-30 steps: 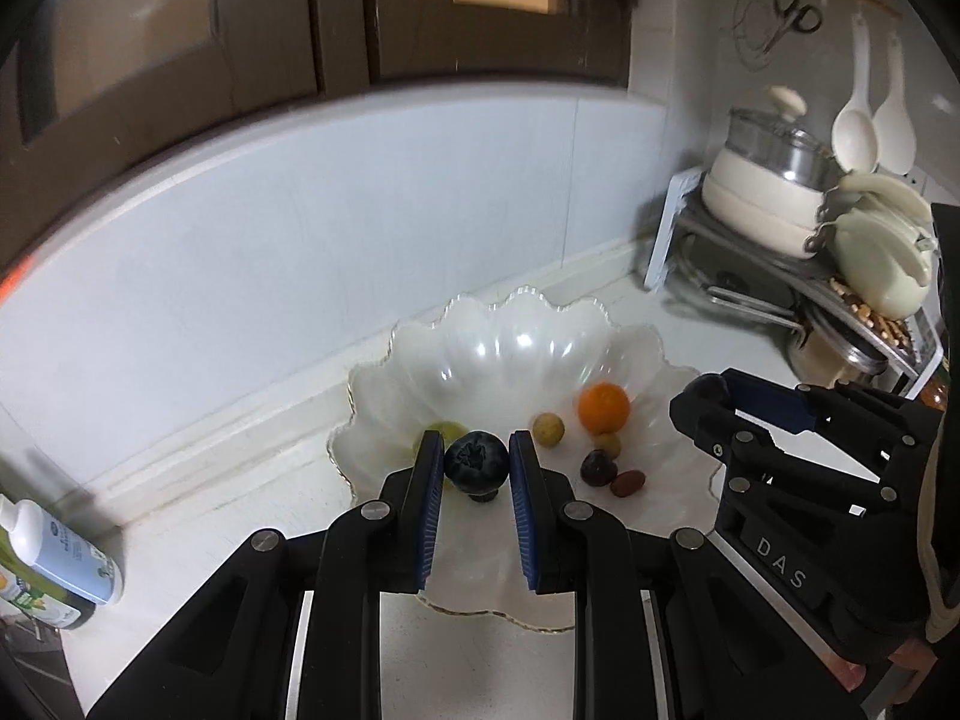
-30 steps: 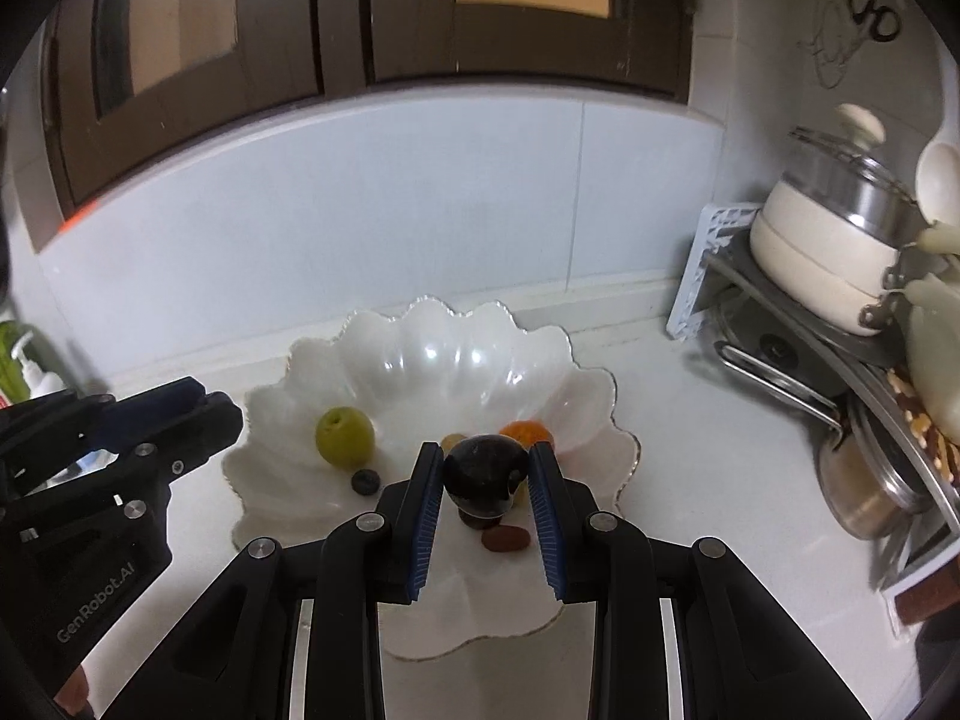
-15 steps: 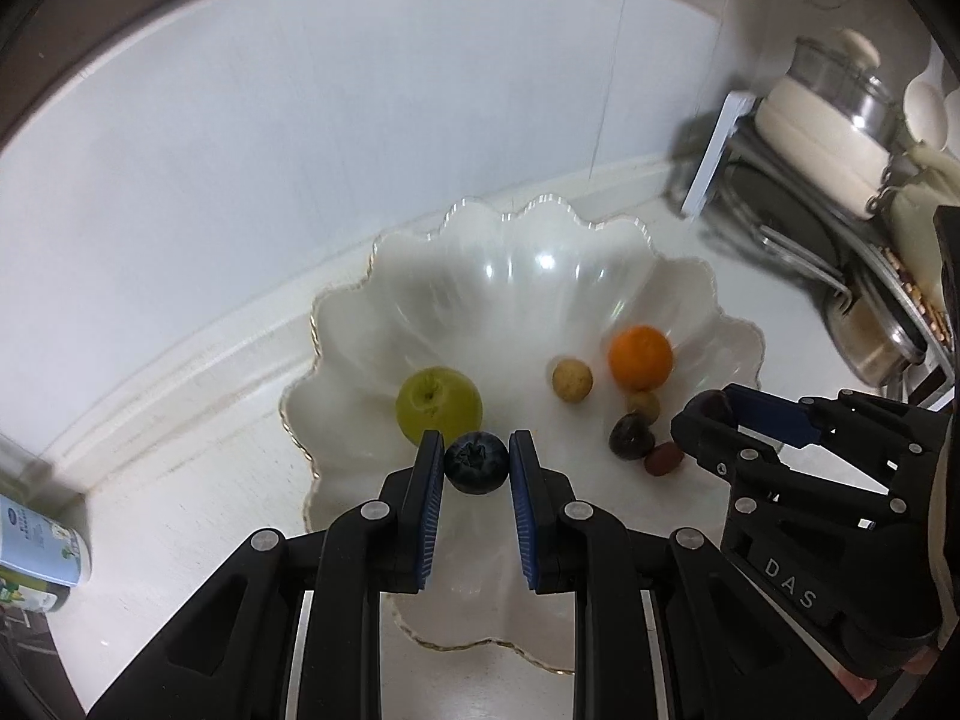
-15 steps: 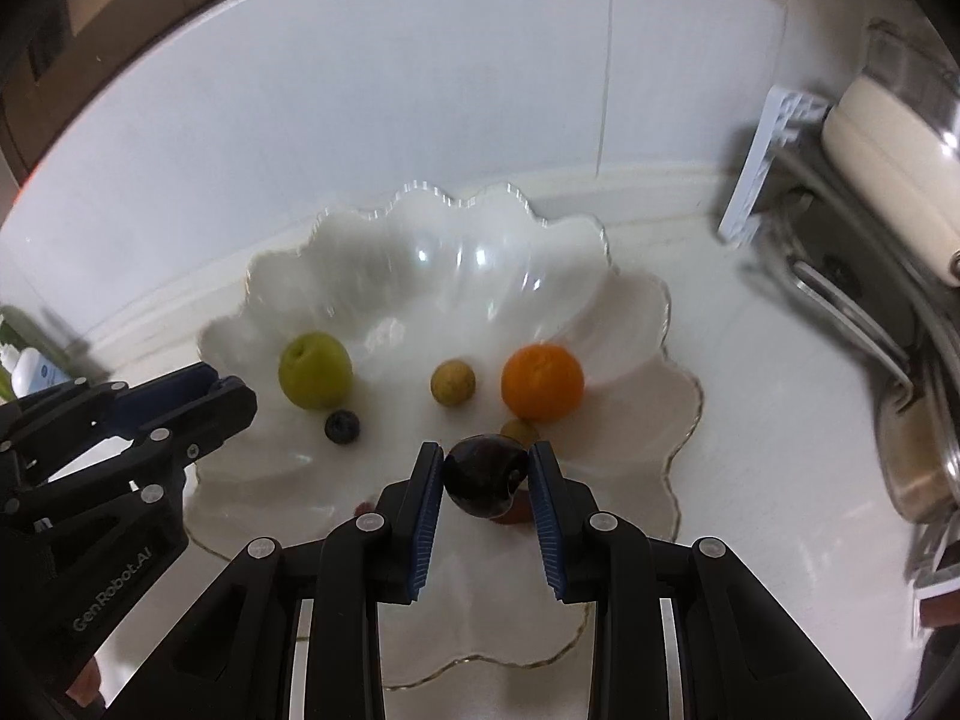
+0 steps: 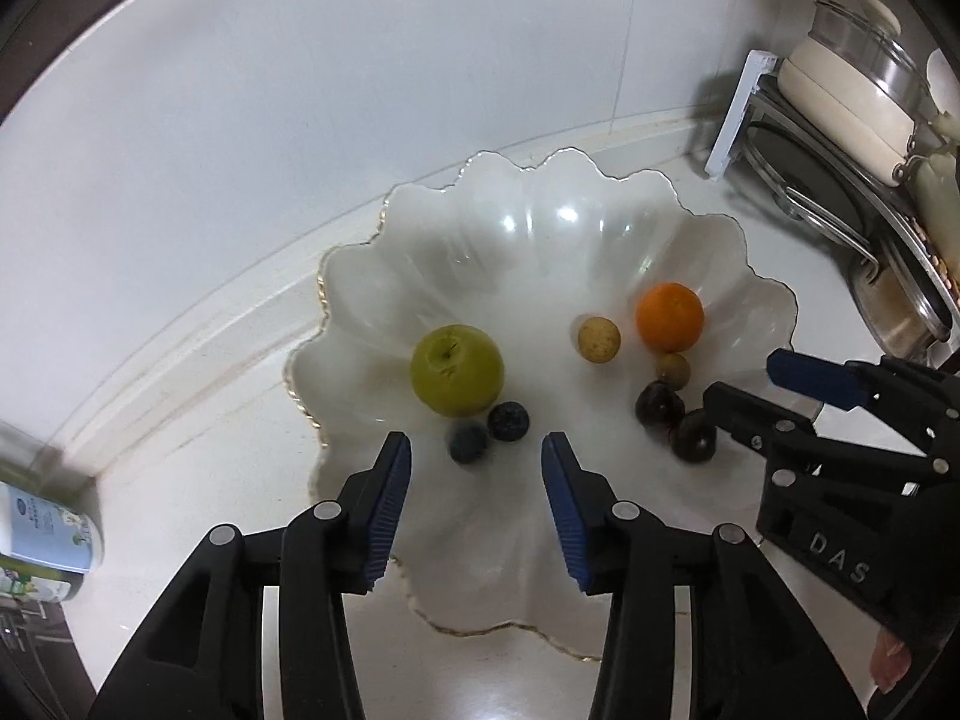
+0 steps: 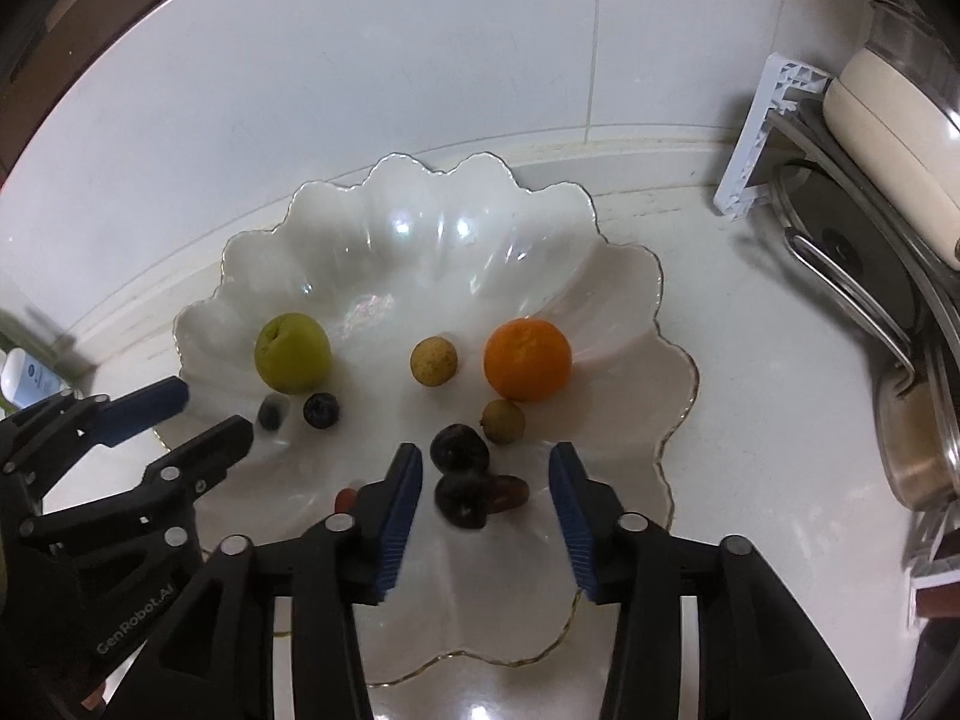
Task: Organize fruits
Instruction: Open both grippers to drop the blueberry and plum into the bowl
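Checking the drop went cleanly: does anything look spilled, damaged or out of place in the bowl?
Nothing stands out. All the fruit lies inside the scalloped bowl, unbroken. The blurred blueberry sits beside another by the green fruit, and the dark plum rests by its match.

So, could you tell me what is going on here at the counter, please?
A person is sorting fruit into a scalloped white bowl with two handheld grippers. The left gripper is opening over a blueberry lying beside another blueberry and a green fruit. The right gripper is opening around a dark plum, next to a second plum. Neither fruit is gripped now. An orange and two small yellowish fruits already sit in the bowl.
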`<state>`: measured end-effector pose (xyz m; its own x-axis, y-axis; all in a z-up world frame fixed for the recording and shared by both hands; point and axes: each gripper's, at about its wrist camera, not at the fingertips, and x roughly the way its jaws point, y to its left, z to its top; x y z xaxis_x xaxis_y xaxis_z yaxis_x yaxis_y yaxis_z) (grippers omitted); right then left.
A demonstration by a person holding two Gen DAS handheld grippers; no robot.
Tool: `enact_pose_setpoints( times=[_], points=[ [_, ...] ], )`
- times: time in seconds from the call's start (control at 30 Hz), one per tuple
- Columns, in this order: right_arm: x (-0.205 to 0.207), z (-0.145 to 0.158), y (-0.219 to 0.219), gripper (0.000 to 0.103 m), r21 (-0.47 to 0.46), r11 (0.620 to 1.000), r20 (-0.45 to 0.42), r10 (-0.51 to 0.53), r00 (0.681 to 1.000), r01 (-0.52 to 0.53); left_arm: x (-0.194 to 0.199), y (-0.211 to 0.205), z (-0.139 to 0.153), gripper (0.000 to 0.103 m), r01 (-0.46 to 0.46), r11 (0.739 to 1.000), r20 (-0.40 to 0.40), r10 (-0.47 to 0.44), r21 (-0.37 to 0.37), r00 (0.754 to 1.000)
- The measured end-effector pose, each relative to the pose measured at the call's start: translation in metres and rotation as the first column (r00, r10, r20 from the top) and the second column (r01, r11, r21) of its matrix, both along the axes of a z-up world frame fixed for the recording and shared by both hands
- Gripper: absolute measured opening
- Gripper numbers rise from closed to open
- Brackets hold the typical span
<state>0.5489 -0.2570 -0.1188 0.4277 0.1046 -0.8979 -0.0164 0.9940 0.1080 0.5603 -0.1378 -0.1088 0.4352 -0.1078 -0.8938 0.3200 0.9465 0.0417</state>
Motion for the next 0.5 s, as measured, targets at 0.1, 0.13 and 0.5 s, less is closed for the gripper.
enact_pose_setpoints(
  times=[0.1,0.13,0.5],
  points=[
    [-0.004,0.003,0.001,0.046,-0.001,1.000,0.004,-0.005,1.000,0.005,-0.005,0.007,0.009,0.049,-0.002,1.000,0.017,0.002,-0.017,1.000],
    [-0.006,0.005,0.001,0.046,0.004,1.000,0.009,-0.007,1.000,0.007,-0.008,0.010,0.013,0.053,-0.008,1.000,0.030,0.008,-0.019,1.000],
    [-0.047,0.033,0.016,0.054,-0.013,0.999,0.118,-0.043,0.992,0.045,-0.044,0.041,0.047,0.070,-0.073,0.997,0.179,0.072,0.002,0.981]
  ],
)
